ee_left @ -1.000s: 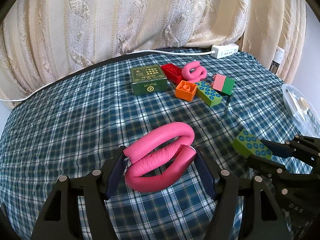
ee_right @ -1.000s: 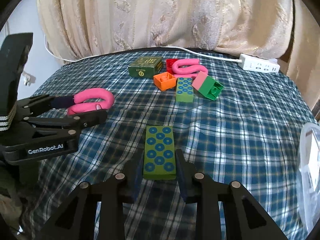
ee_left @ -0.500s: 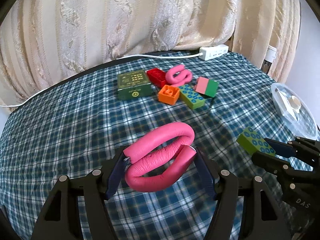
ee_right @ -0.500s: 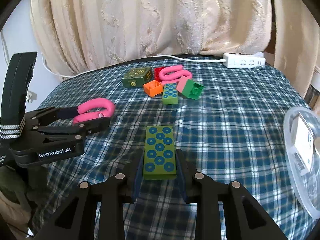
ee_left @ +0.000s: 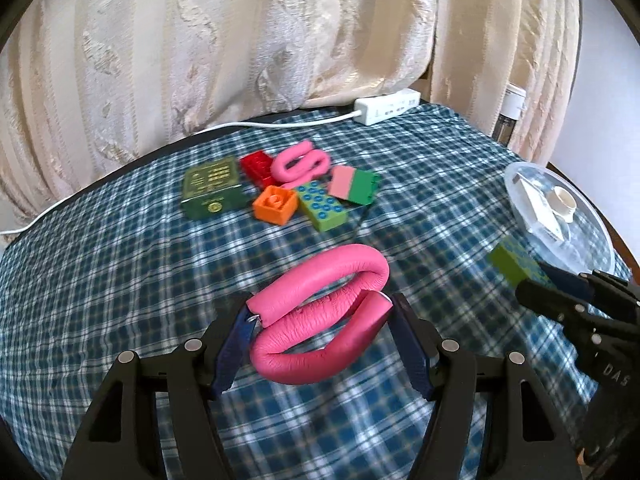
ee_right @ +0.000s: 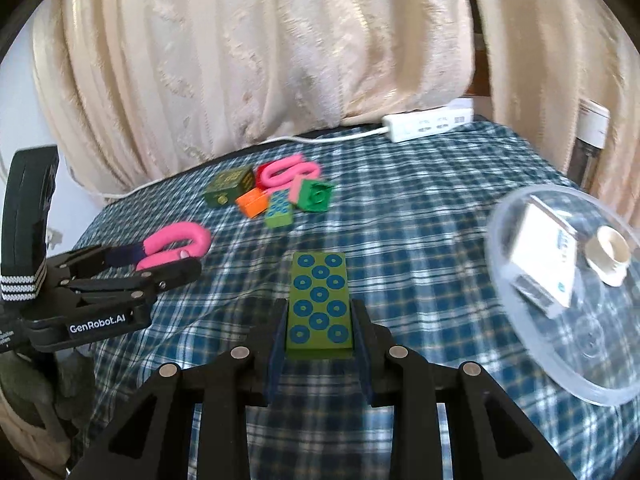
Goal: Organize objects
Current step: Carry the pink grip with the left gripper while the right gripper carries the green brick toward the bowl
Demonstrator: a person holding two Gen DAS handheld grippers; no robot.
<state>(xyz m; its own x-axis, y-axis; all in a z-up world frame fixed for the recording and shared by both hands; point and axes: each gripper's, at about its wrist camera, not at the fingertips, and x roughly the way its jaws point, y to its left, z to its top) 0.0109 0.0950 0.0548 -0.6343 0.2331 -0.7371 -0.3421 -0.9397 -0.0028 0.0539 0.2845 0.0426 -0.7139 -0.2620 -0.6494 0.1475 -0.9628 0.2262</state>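
Over the last second both of our tools have risen and drawn back from the cluster at the far side of the table: the toys look smaller and farther off, and the clear round container has come more fully into sight on the right. We read this as a carry under way, with both loads lifted off the plaid tablecloth (ee_left: 120, 264) and not yet delivered.

Our left gripper (ee_left: 320, 336) is clenched on the pink bent foam tube (ee_left: 320, 320), which sits squeezed between the blue pads, its loop jutting ahead of the fingertips. Our right gripper (ee_right: 319, 340) is clamped on the green studded block (ee_right: 320, 304), held by its long sides with most of its length ahead of the fingers.

Well ahead of both tools lies the cluster: a green tin box (ee_left: 212, 186), a red brick (ee_left: 258, 164), a second pink foam tube (ee_left: 300, 164), an orange brick (ee_left: 276, 204), another green studded block (ee_left: 322, 206) and a pink-and-green brick (ee_left: 354, 180), packed touching or just beside one another. Beyond them a white power strip (ee_right: 428, 124) rests at the table's far edge.

To the right of the right gripper, near it, sits the clear plastic container (ee_right: 516, 344). Inside we see a white card or small box (ee_right: 548, 256) and a small cream cap-like piece (ee_right: 610, 256); we cannot tell whether a lid covers it. Whether our two loads are bound for this container or for the cluster, we cannot say.
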